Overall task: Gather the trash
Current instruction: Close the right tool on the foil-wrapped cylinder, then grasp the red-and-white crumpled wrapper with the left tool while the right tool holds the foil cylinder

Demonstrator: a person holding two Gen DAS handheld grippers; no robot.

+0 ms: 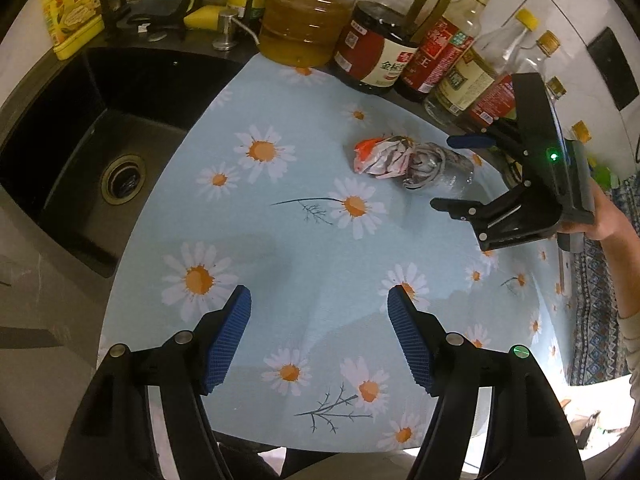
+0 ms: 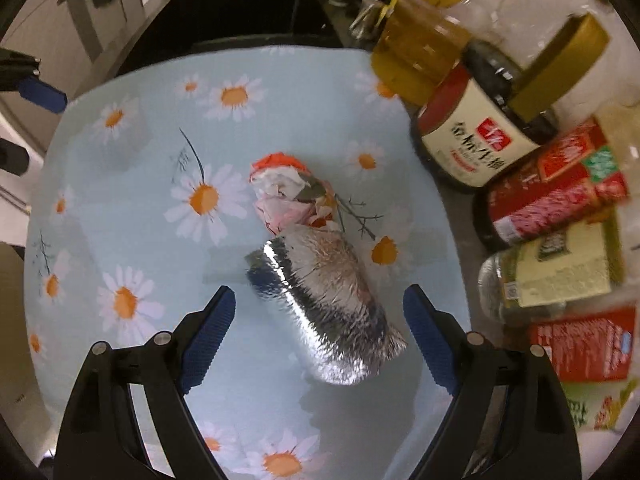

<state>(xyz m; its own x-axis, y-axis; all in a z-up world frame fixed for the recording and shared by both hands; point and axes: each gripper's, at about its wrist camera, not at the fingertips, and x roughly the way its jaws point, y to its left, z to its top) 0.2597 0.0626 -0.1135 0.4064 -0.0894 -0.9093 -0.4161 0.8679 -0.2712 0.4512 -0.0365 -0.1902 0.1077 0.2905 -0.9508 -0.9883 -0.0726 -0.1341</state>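
Observation:
A crumpled red-and-white wrapper (image 1: 380,156) (image 2: 286,196) and a silver foil bag (image 1: 430,164) (image 2: 324,308) lie touching on the daisy-print cloth (image 1: 300,248). My right gripper (image 2: 320,300) is open, its blue pads either side of the foil bag, just above it. In the left wrist view the right gripper (image 1: 456,172) hovers at the foil bag's right end. My left gripper (image 1: 320,296) is open and empty over the cloth, nearer the front edge, well short of the trash.
A black sink (image 1: 92,152) lies left of the cloth. Oil and sauce bottles (image 1: 376,52) (image 2: 480,132) line the back and right edge close to the trash. A yellow carton (image 1: 72,12) stands behind the sink.

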